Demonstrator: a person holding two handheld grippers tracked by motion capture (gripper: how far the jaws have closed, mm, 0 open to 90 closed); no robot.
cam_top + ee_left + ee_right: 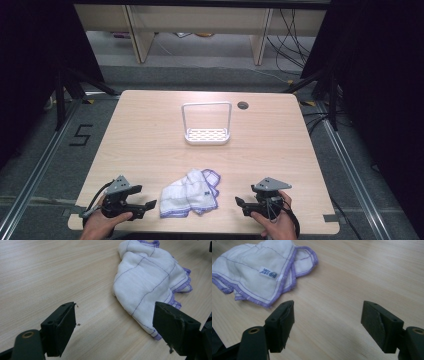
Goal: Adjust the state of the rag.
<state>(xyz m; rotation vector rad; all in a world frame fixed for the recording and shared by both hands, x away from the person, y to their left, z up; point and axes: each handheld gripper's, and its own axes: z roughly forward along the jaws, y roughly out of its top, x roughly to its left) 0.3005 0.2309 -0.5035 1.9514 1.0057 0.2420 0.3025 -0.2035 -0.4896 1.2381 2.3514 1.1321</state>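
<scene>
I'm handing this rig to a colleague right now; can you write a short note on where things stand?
Left gripper: jaws open, empty, low over the near table edge, left of the cloth.
Right gripper: jaws open, empty, right of the cloth.
Cloth: white with purple edging, crumpled in a heap on the table between the two grippers, touched by neither.
White rack: upright and empty, farther back near the table's middle.
Done: nothing visible so far.
Left: probably grasp the cloth; where it should go is unclear, perhaps over the rack.

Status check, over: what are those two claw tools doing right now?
Left hand-held gripper open, right hand-held gripper open, both empty. Crumpled white cloth with purple edging on the table between them, untouched. White rack farther back, nothing in the way.
</scene>
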